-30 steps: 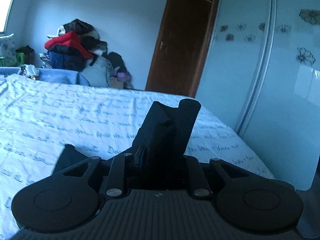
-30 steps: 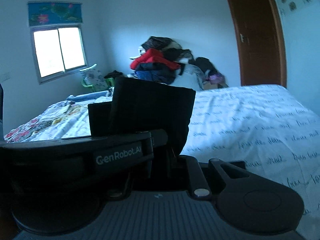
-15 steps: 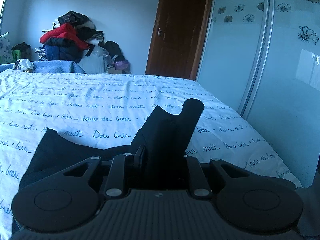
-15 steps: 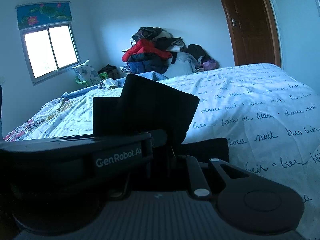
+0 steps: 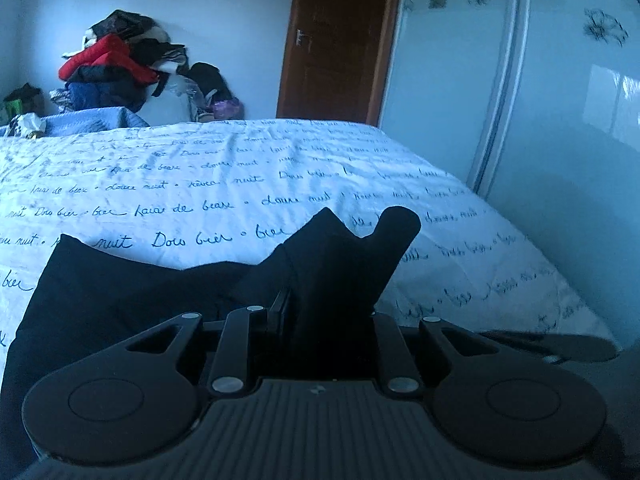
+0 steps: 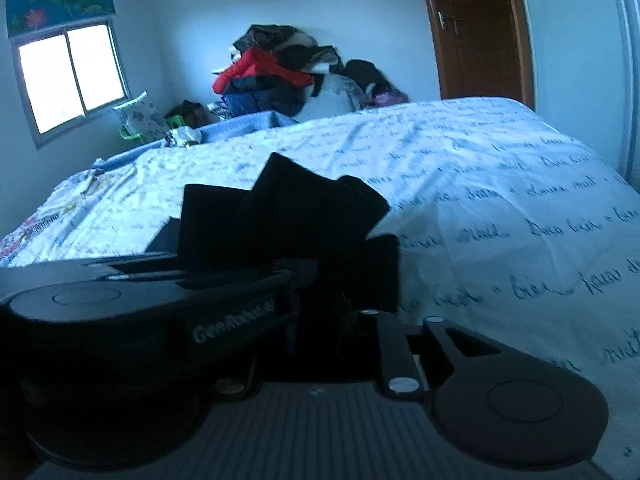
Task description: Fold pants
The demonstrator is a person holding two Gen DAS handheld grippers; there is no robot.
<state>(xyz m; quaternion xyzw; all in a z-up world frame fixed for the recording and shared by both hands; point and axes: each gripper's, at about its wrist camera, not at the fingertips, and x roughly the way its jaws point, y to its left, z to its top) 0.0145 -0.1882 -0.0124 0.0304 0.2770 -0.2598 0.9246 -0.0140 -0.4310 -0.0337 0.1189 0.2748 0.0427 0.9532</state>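
The left gripper [image 5: 320, 300] pinches the black pants [image 5: 120, 300]. The right gripper [image 6: 320, 280] has just been opening, pants cloth between its jaws. White bed [image 5: 240, 168], brown door [image 5: 336, 40] behind.

The pants [image 5: 120, 300] are plain black against a white sheet [image 5: 240, 168] covered in lines of dark blue handwriting. The grippers are black too, and the door [image 5: 336, 40] is reddish brown. A red jacket [image 6: 260, 70] tops the dark clothes pile, and the wardrobe [image 5: 560, 80] is pale with grey flowers.
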